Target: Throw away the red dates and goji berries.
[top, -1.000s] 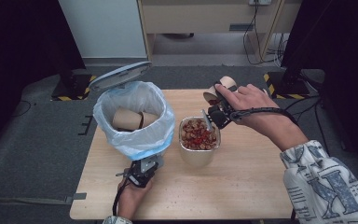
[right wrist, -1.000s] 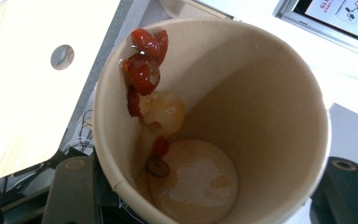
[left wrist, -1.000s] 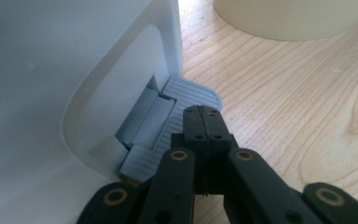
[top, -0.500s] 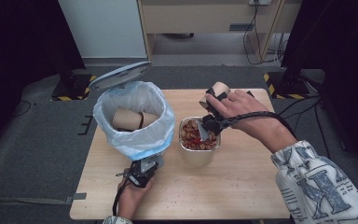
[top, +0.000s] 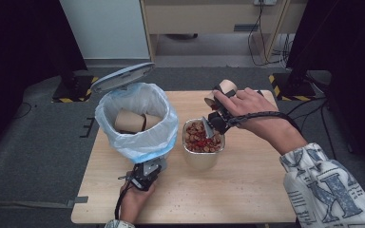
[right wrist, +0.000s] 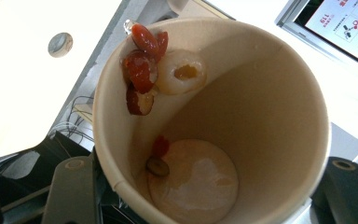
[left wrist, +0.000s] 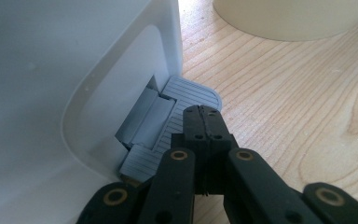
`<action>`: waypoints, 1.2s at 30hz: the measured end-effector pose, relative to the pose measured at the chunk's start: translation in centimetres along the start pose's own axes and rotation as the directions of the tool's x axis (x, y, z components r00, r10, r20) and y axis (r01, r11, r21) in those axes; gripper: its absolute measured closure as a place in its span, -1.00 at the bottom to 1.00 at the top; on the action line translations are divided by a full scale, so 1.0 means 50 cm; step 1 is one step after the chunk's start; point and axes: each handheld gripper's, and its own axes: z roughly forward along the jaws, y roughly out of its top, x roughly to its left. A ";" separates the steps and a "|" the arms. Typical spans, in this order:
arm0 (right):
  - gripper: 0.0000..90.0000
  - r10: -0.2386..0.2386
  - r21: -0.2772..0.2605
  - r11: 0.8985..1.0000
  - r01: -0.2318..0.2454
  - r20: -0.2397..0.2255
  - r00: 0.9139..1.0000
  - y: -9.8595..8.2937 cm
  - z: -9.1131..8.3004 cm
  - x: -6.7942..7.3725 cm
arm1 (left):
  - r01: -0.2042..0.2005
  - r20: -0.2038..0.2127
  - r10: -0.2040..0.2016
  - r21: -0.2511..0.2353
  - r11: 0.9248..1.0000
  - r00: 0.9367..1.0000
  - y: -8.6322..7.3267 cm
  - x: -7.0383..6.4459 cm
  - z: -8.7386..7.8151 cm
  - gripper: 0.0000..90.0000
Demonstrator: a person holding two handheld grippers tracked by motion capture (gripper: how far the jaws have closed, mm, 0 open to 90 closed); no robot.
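A person at a wooden table (top: pixel 247 190) tips a paper cup (top: pixel 222 90) held in the right gripper (top: pixel 215 124) over a square tub (top: pixel 202 159) of food scraps. The jaws pinch the cup's wall, one on each side of it in the right gripper view, and the cup lies tilted with its mouth toward the camera. Red date pieces (right wrist: pixel 141 70) and a pale round fruit (right wrist: pixel 182 71) cling to the inner wall near the rim; another red scrap and a dark seed (right wrist: pixel 157 166) sit by the cup's bottom.

The left gripper (top: pixel 142 178) rests at the near foot of a white pedal bin (top: pixel 138 142), which stands just left of the tub. Its jaws are pressed together, tips (left wrist: pixel 204 122) bearing down on the grey ribbed pedal (left wrist: pixel 186 95) at the bin's base. The bin's lid (top: pixel 122 76) stands raised behind it, and its clear liner (top: pixel 123 140) folds over the rim. Inside lie two more paper cups (top: pixel 129 121).

The tub touches or nearly touches the bin's right side and holds brown and red scraps (top: pixel 200 137). A black cable (top: pixel 266 116) trails from the right gripper across the person's patterned sleeve (top: pixel 332 185). Beyond the bin, grey carpet (top: pixel 38 142) runs to a light cabinet (top: pixel 209 19) and dark curtains (top: pixel 19 42).
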 end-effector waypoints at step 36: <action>-0.21 -0.086 0.033 0.996 0.086 -0.007 0.996 0.015 0.011 0.033 | 0.008 0.004 -0.008 -0.008 1.000 1.000 0.000 -0.001 0.001 1.00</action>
